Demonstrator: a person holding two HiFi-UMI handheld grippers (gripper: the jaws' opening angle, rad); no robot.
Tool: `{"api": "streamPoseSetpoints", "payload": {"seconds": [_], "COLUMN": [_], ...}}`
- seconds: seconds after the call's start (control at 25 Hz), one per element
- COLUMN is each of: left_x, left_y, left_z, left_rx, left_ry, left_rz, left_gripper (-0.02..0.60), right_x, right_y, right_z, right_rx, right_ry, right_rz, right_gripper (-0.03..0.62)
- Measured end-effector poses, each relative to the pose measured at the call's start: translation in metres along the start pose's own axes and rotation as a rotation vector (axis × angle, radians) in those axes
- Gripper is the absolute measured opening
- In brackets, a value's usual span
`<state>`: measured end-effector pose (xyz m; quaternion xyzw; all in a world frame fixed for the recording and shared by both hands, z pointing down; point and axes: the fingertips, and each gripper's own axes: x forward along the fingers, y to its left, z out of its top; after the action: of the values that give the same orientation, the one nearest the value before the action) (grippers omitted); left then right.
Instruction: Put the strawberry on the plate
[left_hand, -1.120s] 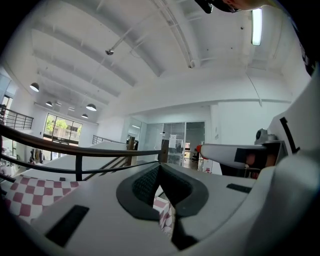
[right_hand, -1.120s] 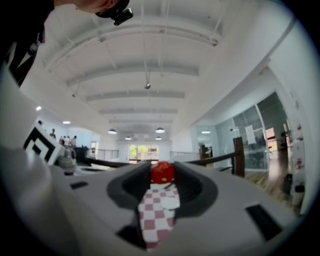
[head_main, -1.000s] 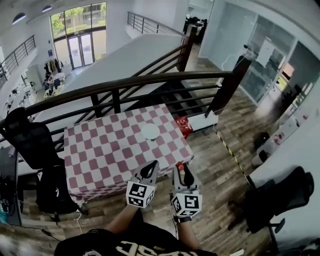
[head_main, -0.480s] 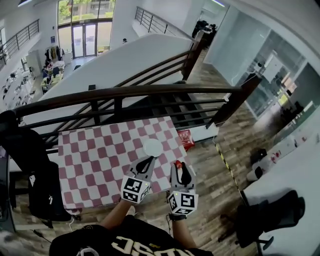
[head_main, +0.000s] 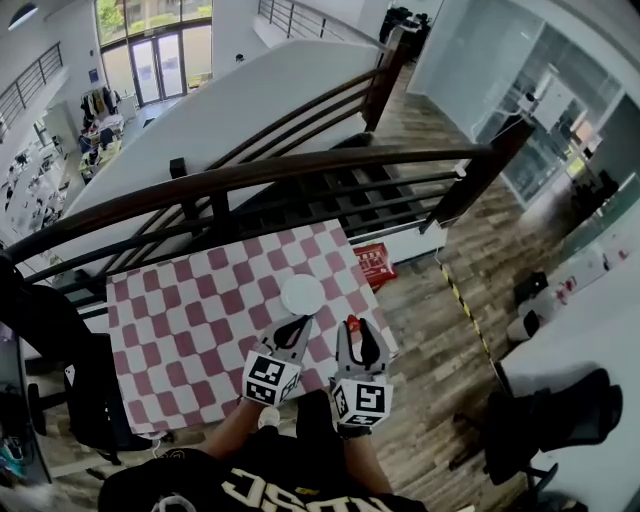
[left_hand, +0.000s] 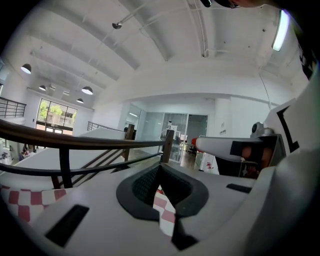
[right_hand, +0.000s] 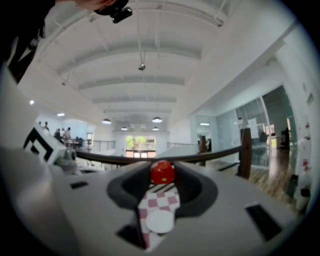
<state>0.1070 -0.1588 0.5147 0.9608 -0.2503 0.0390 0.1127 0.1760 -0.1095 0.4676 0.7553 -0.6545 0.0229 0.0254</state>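
A white plate (head_main: 302, 294) lies on the red-and-white checked table (head_main: 180, 320), right of its middle. My right gripper (head_main: 352, 328) is shut on a small red strawberry (head_main: 349, 321), held above the table's near right part, just right of and nearer than the plate. In the right gripper view the strawberry (right_hand: 162, 172) sits between the jaw tips, with the plate (right_hand: 160, 221) below it in the gap. My left gripper (head_main: 297, 323) hovers just short of the plate's near edge. In the left gripper view its jaw tips (left_hand: 160, 167) meet with nothing between them.
A dark wooden railing (head_main: 300, 170) runs behind the table, with a stairwell beyond. A red box (head_main: 375, 262) lies on the wooden floor by the table's far right corner. Black office chairs stand at the left (head_main: 40, 320) and at the lower right (head_main: 560, 410).
Both grippers have moved forward from in front of the table to over its near part, closer to the plate. The strawberry stays in the right gripper.
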Motion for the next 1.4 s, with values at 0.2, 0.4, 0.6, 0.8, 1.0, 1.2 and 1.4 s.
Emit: {"api": "streamPoseSetpoints", "payload": {"seconds": [0.2, 0.4, 0.6, 0.8, 1.0, 1.2, 1.4], "left_x": [0.045, 0.096, 0.130, 0.142, 0.144, 0.146, 0.138], "left_y": [0.002, 0.017, 0.041, 0.058, 0.079, 0.104, 0.121], "left_z": [-0.005, -0.024, -0.059, -0.089, -0.119, -0.148, -0.172], "left_rx": [0.015, 0.008, 0.014, -0.003, -0.017, -0.046, -0.230], "left_ry": [0.063, 0.127, 0.214, 0.290, 0.344, 0.384, 0.382], "left_rz": [-0.004, 0.032, 0.081, 0.117, 0.141, 0.161, 0.204], "left_gripper": [0.009, 0.009, 0.009, 0.009, 0.009, 0.009, 0.009], "right_x": [0.037, 0.081, 0.112, 0.135, 0.158, 0.179, 0.187], "right_y": [-0.032, -0.073, -0.118, -0.148, -0.141, -0.108, -0.060], "right_z": [-0.003, -0.029, -0.071, -0.114, -0.157, -0.202, -0.250], "right_rx": [-0.099, -0.123, -0.082, -0.065, -0.064, -0.049, -0.031], "right_ry": [0.016, 0.047, 0.132, 0.235, 0.332, 0.419, 0.517], "right_rz": [0.015, 0.005, -0.009, 0.022, 0.106, 0.210, 0.333], "right_gripper": [0.147, 0.147, 0.147, 0.147, 0.147, 0.147, 0.147]}}
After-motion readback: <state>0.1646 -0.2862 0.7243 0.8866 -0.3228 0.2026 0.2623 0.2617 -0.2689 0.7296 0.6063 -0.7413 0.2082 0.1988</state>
